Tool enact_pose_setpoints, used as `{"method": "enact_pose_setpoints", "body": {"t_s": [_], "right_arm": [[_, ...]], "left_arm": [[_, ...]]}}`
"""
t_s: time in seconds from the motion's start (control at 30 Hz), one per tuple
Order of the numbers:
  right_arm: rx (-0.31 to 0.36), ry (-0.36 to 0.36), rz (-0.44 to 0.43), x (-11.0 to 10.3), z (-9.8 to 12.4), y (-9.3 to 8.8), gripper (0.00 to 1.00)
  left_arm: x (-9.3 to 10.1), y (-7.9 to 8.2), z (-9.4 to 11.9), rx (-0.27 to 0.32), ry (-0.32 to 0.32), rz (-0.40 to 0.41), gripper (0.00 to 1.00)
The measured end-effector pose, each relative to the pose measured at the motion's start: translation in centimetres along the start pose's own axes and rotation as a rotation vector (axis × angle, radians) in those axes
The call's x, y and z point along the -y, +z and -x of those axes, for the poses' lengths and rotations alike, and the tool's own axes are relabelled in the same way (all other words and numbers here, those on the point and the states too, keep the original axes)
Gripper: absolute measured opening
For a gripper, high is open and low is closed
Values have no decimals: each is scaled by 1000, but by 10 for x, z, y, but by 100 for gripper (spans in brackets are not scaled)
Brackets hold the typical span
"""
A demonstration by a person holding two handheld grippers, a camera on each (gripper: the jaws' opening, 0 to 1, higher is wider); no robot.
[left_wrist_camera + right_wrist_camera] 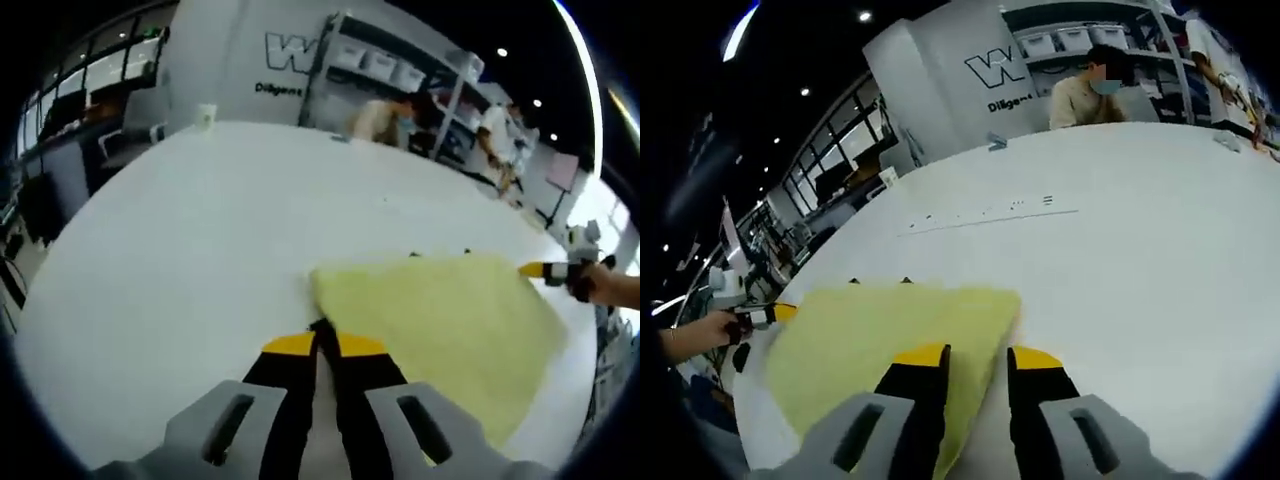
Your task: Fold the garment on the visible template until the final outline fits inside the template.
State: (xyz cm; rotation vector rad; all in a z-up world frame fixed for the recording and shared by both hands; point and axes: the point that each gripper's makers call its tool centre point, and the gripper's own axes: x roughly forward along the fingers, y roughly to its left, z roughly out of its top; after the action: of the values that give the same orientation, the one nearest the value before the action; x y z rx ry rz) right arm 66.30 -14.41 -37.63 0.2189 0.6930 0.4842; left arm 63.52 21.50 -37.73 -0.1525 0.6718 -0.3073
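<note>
Garment (450, 335) on table (200, 260) — grippers at opp. edges

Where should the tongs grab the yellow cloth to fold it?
Probably the thin edge of the yellow cloth, near a corner. It lies flat on the white table, so there is nothing to pinch in the middle. The right tongs are open over one edge, so come in low from that side.
</note>
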Motion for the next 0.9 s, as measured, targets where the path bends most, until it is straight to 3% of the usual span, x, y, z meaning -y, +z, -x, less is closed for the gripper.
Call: {"method": "enact_pose_setpoints", "body": {"t_s": [0.1, 0.3, 0.4, 0.47, 0.9], "right_arm": [[-20, 5, 30, -2, 6, -9, 21], [-36, 5, 3, -7, 17, -27, 17], [-47, 5, 6, -8, 18, -34, 16], [-57, 13, 9, -13, 26, -41, 16], [-80, 39, 8, -36, 59, -69, 13]], "left_arm": [[5, -6, 5, -10, -12, -17, 6], [22, -29, 24, -12, -24, 7, 8], [24, -35, 27, -13, -29, 18, 9], [27, -41, 32, -8, -37, 77, 9], [35, -70, 63, -23, -56, 109, 5]]}}
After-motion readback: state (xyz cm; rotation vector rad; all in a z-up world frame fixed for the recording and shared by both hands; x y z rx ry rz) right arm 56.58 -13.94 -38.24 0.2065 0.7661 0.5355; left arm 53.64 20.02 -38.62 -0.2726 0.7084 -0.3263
